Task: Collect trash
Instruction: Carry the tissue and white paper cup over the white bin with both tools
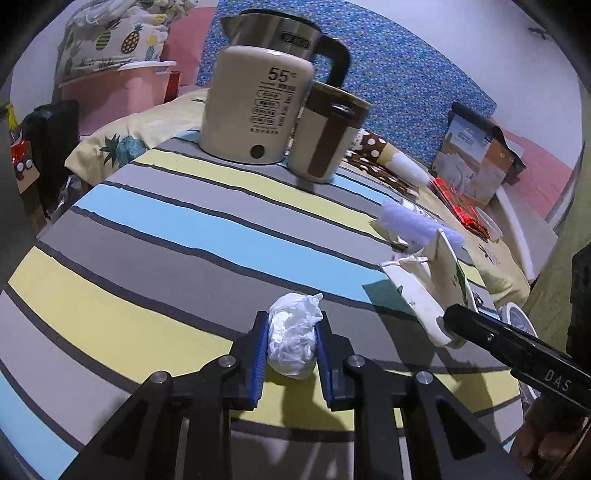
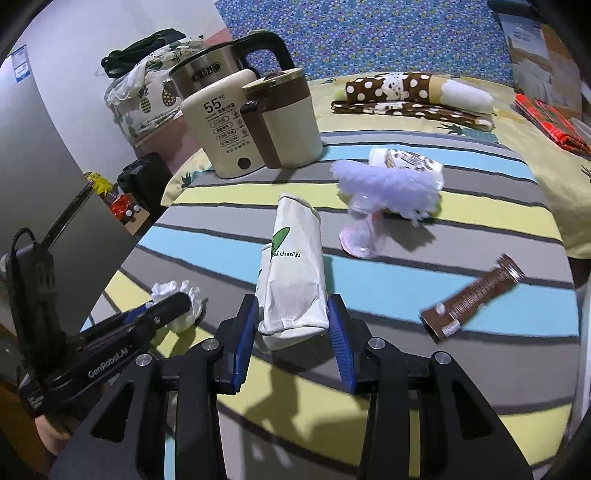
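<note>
My left gripper (image 1: 291, 325) is shut on a crumpled white tissue (image 1: 293, 334), held just above the striped tablecloth (image 1: 166, 236). It also shows in the right wrist view (image 2: 177, 306) with the tissue (image 2: 173, 290). My right gripper (image 2: 293, 314) is shut on a flattened white paper cup (image 2: 293, 269) with a green leaf logo; the cup also shows in the left wrist view (image 1: 424, 291). More trash lies on the cloth: a brown snack wrapper (image 2: 472, 295), a purple-and-clear plastic piece (image 2: 384, 195) and a small printed cup (image 2: 406, 162).
A cream warmer marked 55 (image 1: 251, 107), a steel kettle (image 1: 280, 33) and a brown-and-cream mug (image 1: 325, 136) stand at the table's far side. A polka-dot pillow (image 2: 417, 92), a red packet (image 2: 554, 122) and a box (image 1: 476, 155) lie on the bed beyond.
</note>
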A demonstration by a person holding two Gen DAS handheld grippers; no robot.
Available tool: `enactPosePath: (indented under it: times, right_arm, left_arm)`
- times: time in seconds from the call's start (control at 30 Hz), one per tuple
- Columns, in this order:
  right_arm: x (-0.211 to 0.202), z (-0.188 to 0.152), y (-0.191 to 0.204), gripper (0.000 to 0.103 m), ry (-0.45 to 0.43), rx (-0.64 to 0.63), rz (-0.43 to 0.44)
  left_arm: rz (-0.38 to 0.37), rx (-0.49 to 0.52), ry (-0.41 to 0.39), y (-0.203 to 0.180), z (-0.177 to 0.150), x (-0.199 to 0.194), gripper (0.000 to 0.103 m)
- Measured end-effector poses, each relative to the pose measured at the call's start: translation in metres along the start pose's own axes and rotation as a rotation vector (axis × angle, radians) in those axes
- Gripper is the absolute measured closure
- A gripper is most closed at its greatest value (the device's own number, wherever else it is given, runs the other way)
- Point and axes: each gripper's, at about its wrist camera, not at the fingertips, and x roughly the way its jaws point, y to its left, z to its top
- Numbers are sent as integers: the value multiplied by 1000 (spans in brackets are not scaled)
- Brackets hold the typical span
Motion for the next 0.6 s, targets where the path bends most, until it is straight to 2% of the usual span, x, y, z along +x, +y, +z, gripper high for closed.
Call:
enactPosePath:
  times: [0.6]
  right_arm:
    - [-57,-30,-27,62,-47,41,0]
  left_arm:
    - [10,140,-61,-83,-34,-48,80]
